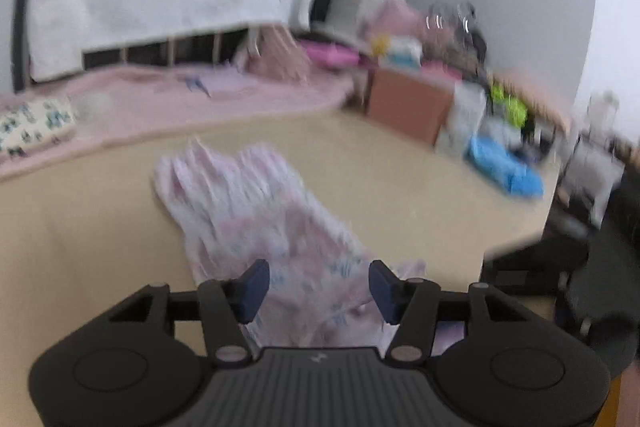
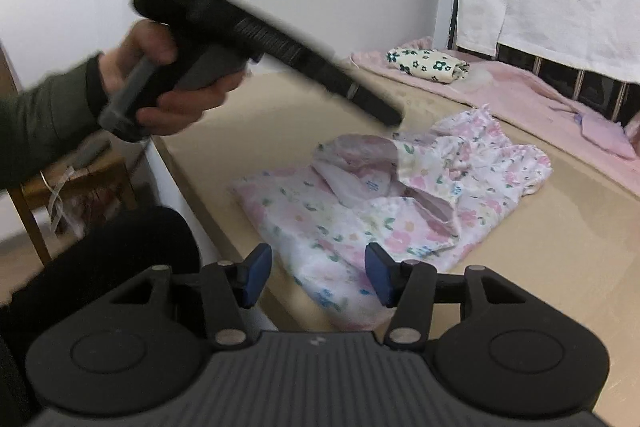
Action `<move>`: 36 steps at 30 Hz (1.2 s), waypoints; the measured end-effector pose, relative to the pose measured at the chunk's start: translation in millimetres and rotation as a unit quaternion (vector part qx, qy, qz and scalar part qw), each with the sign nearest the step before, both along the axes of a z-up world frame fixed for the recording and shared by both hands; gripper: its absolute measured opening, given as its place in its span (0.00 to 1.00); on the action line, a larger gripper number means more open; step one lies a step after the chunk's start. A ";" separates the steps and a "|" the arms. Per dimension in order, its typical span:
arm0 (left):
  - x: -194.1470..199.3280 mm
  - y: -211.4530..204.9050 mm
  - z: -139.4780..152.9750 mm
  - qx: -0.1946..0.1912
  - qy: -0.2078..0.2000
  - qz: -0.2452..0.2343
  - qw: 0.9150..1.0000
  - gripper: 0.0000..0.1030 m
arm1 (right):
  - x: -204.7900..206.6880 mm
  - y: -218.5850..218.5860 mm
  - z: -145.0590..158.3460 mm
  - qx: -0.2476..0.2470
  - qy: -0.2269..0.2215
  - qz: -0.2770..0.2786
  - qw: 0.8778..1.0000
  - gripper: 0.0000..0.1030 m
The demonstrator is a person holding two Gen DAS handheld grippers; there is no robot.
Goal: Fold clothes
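A crumpled pink and white floral garment (image 2: 400,203) lies on the beige tabletop (image 2: 560,235); it also shows, blurred, in the left wrist view (image 1: 256,219). My left gripper (image 1: 318,287) is open and empty, just above the garment's near end. In the right wrist view the left gripper (image 2: 384,115) is held in a hand above the garment's far left side. My right gripper (image 2: 318,275) is open and empty, over the garment's near edge at the table's front.
A pink blanket (image 2: 532,87) with a folded floral cloth (image 2: 428,63) lies at the table's far side. A blue cloth (image 1: 504,167) and clutter sit at the right table end. A wooden chair (image 2: 72,187) stands left of the table.
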State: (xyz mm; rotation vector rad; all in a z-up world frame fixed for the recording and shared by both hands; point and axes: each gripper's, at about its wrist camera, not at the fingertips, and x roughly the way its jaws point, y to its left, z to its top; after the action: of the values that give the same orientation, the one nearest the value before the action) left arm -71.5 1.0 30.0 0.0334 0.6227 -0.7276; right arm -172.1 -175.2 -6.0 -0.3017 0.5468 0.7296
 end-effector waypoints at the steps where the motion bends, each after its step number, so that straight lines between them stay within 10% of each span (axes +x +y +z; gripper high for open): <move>1: 1.1 -3.1 -6.6 0.004 0.008 0.003 1.000 0.43 | 1.5 -0.5 -0.2 -0.004 0.001 0.003 1.000 0.50; 7: 2.6 -10.8 -27.0 0.017 0.020 0.008 1.000 0.40 | 7.7 -4.7 -2.4 -0.009 0.007 0.024 1.000 0.41; 12: -14.7 -5.6 -26.7 0.032 0.011 -0.020 0.999 0.46 | 17.6 -15.3 1.5 0.032 0.048 0.029 0.998 0.07; 16: -32.0 26.5 -10.1 -0.030 -0.008 -0.068 0.997 0.48 | 18.0 -35.4 12.2 0.100 0.084 0.049 0.990 0.06; 19: -50.1 59.4 6.2 -0.097 -0.022 -0.118 0.988 0.78 | 15.0 -50.4 23.0 0.134 0.101 0.055 0.984 0.06; 21: -76.7 54.9 16.1 -0.051 -0.062 -0.148 0.986 0.85 | 17.5 -62.5 29.1 0.157 0.118 0.056 0.979 0.06; 29: -147.4 -7.4 -30.1 0.156 -0.330 -0.228 0.903 0.84 | 33.5 -77.8 35.7 0.163 0.179 0.091 0.966 0.06; 31: -145.0 -13.8 -39.5 0.173 -0.335 -0.253 0.891 0.82 | 32.0 -74.6 38.1 0.146 0.186 0.102 0.966 0.06; 33: -138.0 -19.4 -44.4 0.174 -0.318 -0.278 0.890 0.57 | 33.1 -74.9 42.4 0.147 0.194 0.111 0.964 0.06; 36: -116.7 -25.5 -42.9 0.172 -0.229 -0.281 0.916 0.21 | 36.3 -81.8 47.1 0.168 0.198 0.112 0.959 0.06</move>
State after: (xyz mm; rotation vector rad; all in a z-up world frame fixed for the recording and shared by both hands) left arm -188.2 -24.4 -12.9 0.7177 0.2744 -1.1129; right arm -135.8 -257.0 41.1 0.1074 0.7621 1.0986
